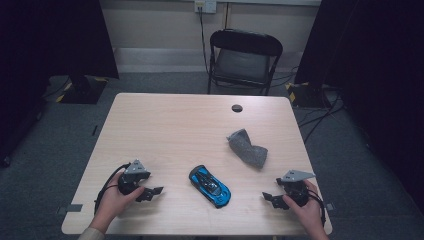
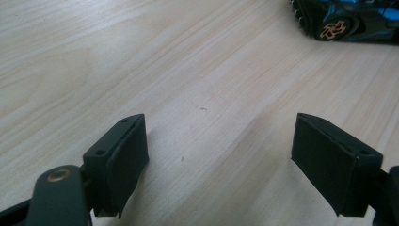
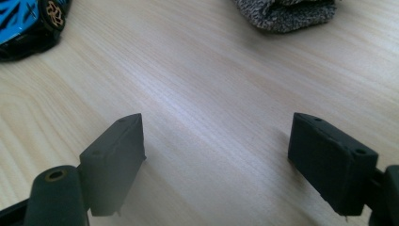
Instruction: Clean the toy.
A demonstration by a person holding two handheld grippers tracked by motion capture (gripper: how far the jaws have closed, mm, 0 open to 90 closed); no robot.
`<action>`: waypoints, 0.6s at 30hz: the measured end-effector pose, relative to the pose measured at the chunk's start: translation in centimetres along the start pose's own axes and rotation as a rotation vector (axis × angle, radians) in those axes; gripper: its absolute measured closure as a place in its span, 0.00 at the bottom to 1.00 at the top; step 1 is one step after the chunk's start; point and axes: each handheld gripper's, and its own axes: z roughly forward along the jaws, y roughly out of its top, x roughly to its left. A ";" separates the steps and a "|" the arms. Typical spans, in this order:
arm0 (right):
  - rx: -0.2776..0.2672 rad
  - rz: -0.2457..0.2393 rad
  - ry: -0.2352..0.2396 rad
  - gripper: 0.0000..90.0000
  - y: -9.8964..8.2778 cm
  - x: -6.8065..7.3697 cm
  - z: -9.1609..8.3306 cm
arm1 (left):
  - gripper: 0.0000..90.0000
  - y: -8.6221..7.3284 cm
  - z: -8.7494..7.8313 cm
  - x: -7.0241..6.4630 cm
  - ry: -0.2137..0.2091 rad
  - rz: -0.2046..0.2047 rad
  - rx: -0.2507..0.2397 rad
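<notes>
Worktop (image 1: pixel 165 125): pale wood, toy car (image 1: pixel 210 186) and grey cloth (image 1: pixel 247 147) lying free.
Left claw (image 1: pixel 156 191): wide, empty, resting beside the car.
Right claw (image 1: pixel 268 197): wide, empty, probably ready to reach.

The left tool (image 1: pixel 152 192) is resting low near the front-left edge, jaws spread wide and pointing inward. The right tool (image 1: pixel 270 197) is mirroring it at front-right, jaws equally wide apart, each gripped by one hand.

High view above the near table edge (image 1: pixel 200 227), both low gripper views sharing the toy car (image 1: pixel 210 186).
</notes>
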 end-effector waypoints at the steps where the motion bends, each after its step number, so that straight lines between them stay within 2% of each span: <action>1: -0.002 -0.005 -0.004 0.20 0.0 0.0 0.0 | 0.21 0.0 0.0 0.0 0.001 0.007 0.002; 9: -0.036 -0.030 -0.021 0.18 -0.4 0.2 0.3 | 0.19 -0.4 -0.1 0.0 0.033 0.098 0.014; 18: -0.032 -0.037 -0.014 0.18 -0.4 0.1 0.3 | 0.17 -0.8 0.0 0.2 0.027 0.115 -0.016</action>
